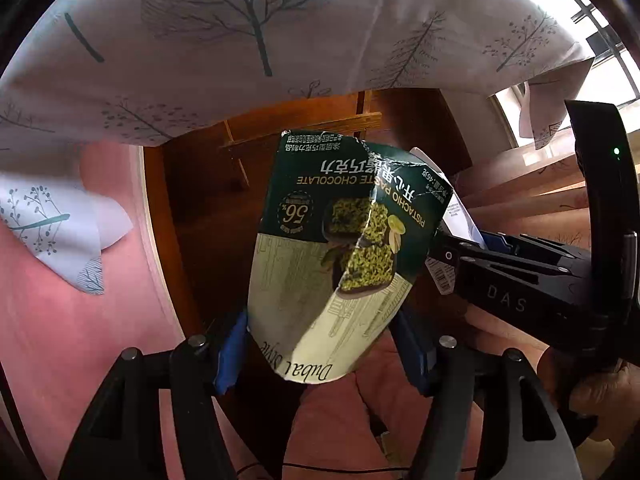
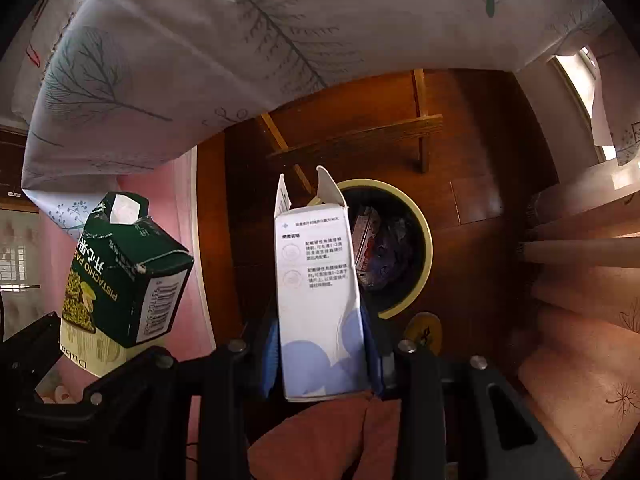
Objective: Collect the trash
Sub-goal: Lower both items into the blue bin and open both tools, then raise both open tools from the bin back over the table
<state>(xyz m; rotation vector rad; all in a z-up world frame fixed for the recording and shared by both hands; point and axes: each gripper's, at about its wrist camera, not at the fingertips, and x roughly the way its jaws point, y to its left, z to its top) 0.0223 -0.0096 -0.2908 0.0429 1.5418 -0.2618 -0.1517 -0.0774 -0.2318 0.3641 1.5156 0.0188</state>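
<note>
One tree-print tablecloth (image 1: 240,40), perhaps wooden floor (image 2: 472,152)

Dim, window (image 1: 608,32) glare, fisheye-warped edges

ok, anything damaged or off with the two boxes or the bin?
Both are damaged. The green chocolate box in the left gripper is creased and bowed, its top edge torn open. The white box in the right gripper has its top flaps sticking up. The bin below stands upright, trash already inside.

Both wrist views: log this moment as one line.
left gripper: grips green pistachio chocolate carton | right gripper: grips white cardboard box | round yellow-rimmed bin: below
</note>
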